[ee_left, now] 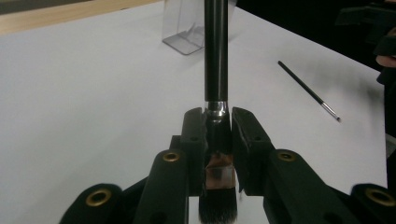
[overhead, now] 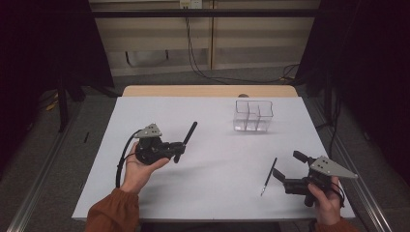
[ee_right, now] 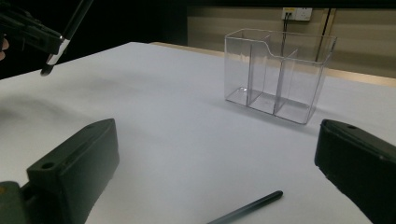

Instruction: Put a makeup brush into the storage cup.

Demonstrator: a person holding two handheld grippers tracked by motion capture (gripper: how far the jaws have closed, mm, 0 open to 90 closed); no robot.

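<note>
My left gripper (overhead: 178, 151) is shut on a thick black makeup brush (overhead: 189, 133), held above the white table at centre left. In the left gripper view the jaws (ee_left: 217, 126) clamp the brush (ee_left: 216, 56) at its metal ferrule, with the bristles toward the camera and the handle pointing away. My right gripper (overhead: 287, 165) stands open at the front right, nothing between its jaws (ee_right: 215, 140). A thin black brush (overhead: 269, 176) lies flat on the table just left of it, also seen as a thin brush (ee_left: 308, 91) and as its handle end (ee_right: 247, 207). The held brush (ee_right: 74, 21) shows at upper left in the right gripper view.
A clear plastic organizer (overhead: 253, 116) with several compartments stands upright at the back right of the table, empty as far as I can see; the same organizer (ee_right: 275, 74) is ahead of the right gripper. White sheet (overhead: 208, 193) covers the table; a wooden edge (overhead: 208, 91) runs along the back.
</note>
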